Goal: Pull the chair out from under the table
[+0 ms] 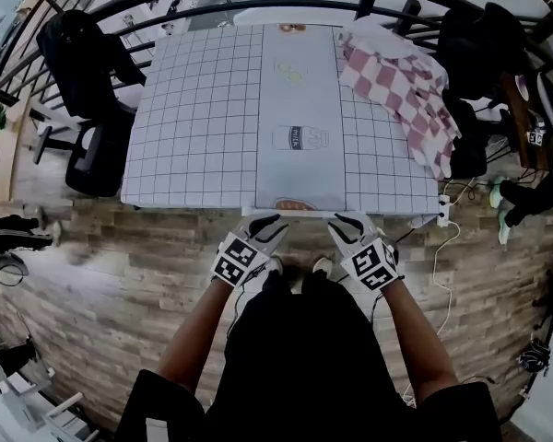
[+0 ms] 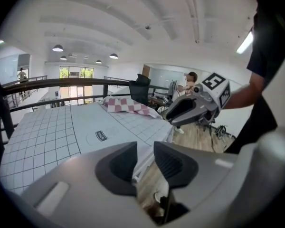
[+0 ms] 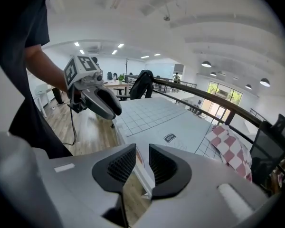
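Head view, contents listed left to right.

1. Office chair (image 1: pixel 92 127): black, standing at the left side of the table and clear of it. Judged not to be the item to move.
2. Table (image 1: pixel 194 109): covered with a white grid cloth, with a plain runner (image 1: pixel 300 109) down the middle.
3. Left gripper (image 1: pixel 269 221): at the table's near edge, left of centre. Its jaws are parted. The left gripper view shows a white edge in the gap, with neither pad pressing on it.
4. Chair (image 1: pixel 295 212): pushed in under the near edge, between the two grippers.
   - Visible: only a white strip, apparently the top rail of the back, and a brownish sliver. Seat and legs are hidden.
   - Handling, as judged: a stiff frame of modest weight whose legs will drag on the plank floor (image 1: pixel 120 274). The smooth rail may slip in the pads.
   - Where to hold: the top rail, one gripper on either side of its middle, pulled straight back so the chair does not twist. Keep the cloth hem out of the jaws.
5. Right gripper (image 1: pixel 348 221): at the near edge, right of centre. Its jaws are parted more narrowly, with the same edge in the gap, and they grasp nothing.
6. Checked cloth (image 1: pixel 401 90): red and white, crumpled on the table's far right part.
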Motion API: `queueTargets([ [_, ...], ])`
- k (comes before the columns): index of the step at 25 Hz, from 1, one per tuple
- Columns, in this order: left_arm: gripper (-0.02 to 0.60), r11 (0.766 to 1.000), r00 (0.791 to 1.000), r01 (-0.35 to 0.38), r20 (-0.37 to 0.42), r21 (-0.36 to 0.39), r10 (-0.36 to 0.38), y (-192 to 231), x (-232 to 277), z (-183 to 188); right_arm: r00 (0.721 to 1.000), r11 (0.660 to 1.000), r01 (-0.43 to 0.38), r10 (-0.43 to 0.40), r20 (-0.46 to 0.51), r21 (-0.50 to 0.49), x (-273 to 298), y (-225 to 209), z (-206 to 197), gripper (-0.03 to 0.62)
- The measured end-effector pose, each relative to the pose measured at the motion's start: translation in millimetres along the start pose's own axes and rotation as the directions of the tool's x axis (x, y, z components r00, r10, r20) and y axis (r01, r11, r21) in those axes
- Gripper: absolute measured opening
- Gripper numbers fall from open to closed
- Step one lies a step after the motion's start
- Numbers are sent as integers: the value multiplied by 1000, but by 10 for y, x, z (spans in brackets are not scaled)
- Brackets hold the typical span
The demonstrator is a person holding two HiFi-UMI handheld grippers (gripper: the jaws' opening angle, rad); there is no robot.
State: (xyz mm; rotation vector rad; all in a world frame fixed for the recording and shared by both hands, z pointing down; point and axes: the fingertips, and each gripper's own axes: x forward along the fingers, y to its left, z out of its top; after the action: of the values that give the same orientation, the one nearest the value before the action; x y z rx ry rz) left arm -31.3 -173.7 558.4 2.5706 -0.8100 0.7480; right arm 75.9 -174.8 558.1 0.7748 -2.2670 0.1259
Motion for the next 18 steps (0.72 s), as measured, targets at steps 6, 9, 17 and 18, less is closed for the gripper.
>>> queueTargets([
  [6,143,995,995,44,-92,91,-36,97,188,-215,989,993,-86,75,-127,-80,258,60,-327,92],
  [9,149,986,985,81,-164,145,-57,100,300,-357,978,987,-119,97,-185,-112,363,64,-470,104],
  [17,173,934,945,144,-326,327,-31,203,492,-613,954,971,-180,132,-270,-160,598,16,-626,137],
  [18,173,925,938,163,-346,342,-37,199,515,-646,950,967,-189,136,-281,-169,627,21,-644,137],
])
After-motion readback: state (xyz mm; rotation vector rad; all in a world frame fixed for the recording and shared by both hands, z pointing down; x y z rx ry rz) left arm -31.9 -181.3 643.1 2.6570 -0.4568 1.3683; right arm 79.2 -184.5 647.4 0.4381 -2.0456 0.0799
